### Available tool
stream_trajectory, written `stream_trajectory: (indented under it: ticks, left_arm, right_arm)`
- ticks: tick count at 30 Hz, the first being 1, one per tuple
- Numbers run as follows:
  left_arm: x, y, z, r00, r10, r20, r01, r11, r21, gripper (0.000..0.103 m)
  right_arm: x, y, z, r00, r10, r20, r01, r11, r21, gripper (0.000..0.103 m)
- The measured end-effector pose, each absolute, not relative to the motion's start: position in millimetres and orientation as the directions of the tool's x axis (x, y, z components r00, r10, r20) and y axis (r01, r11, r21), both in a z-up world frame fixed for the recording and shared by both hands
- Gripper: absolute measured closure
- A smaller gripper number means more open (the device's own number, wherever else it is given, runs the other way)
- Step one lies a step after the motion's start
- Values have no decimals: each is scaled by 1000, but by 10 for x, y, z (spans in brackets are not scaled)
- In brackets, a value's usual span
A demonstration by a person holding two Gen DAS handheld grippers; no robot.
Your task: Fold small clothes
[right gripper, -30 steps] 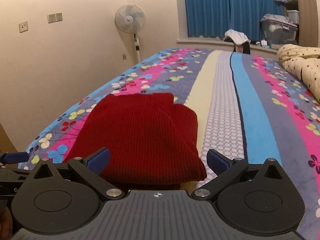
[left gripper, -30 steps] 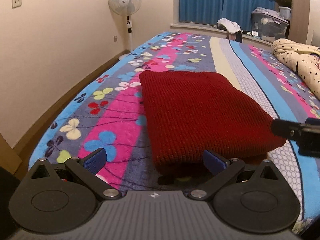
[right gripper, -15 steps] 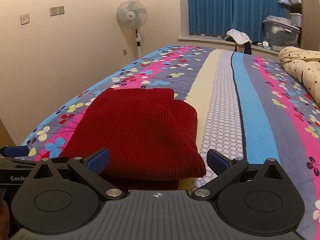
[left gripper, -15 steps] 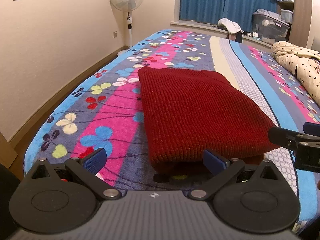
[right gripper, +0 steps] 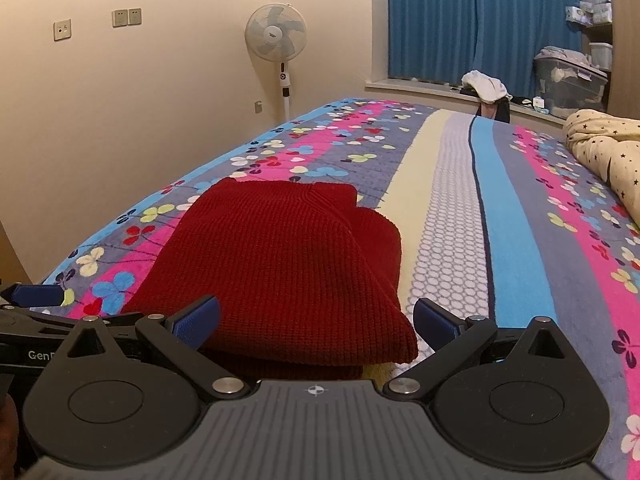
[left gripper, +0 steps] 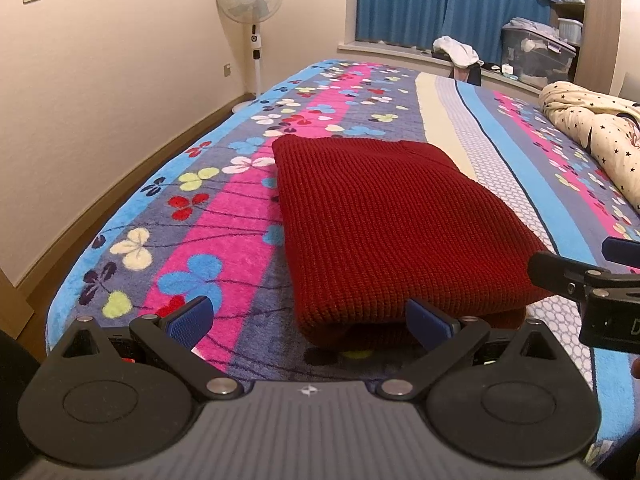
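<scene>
Both claws spread and empty; red knit sweater (left gripper: 392, 224) looks soft, floppy, grippy: pinch near folded edge, 6 o'clock.

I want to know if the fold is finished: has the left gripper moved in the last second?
Yes. The left gripper, open, has drawn back from the red sweater: the bed's near edge now shows more.

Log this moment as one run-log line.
stage: fold looks done | red knit sweater: folded, flat on floral bedspread | left hand-held gripper: open, empty | right hand-held gripper: open, empty
</scene>
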State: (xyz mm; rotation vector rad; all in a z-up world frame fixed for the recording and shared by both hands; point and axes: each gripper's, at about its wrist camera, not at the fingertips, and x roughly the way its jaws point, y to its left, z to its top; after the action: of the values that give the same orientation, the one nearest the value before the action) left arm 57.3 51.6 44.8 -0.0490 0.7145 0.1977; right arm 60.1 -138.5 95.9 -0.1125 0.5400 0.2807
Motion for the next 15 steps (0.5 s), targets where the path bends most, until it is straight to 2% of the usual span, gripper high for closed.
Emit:
stream_trajectory:
  ticks: [15]
  left_arm:
    - [571,503,455,739,163,-653,-194,981,24,1]
  right_arm:
    - [592,-1370,953,822,237,-517,-297,954,-36,1]
